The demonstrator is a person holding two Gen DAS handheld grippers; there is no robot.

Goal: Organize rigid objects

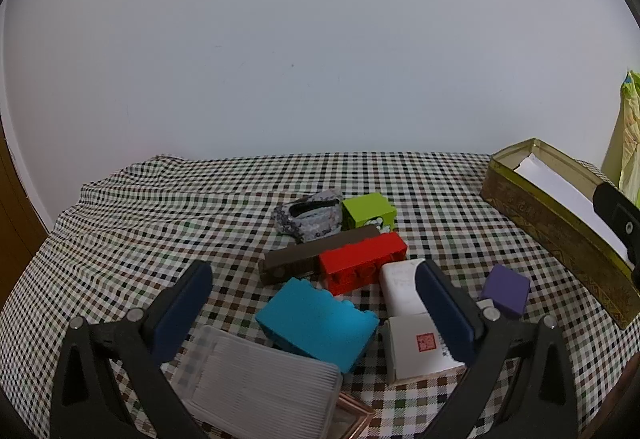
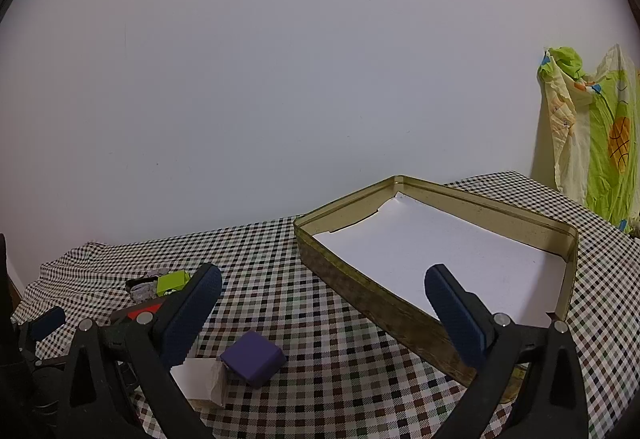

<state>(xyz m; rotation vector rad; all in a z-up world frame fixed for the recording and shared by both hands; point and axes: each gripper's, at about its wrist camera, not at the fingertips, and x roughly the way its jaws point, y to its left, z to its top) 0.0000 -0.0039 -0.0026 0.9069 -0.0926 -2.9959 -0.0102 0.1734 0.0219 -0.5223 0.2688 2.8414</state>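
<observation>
My left gripper is open and empty, hovering over a cluster on the checked cloth: a blue brick, a red brick, a dark brown bar, a green block, white boxes and a purple cube. My right gripper is open and empty, above the cloth between the purple cube and a gold tin lined with white paper. The tin also shows at the right in the left wrist view.
A grey patterned pouch lies behind the bricks. A translucent ribbed lid and a copper-edged frame lie near the front. A green-yellow bag hangs at the far right. A wall stands behind the table.
</observation>
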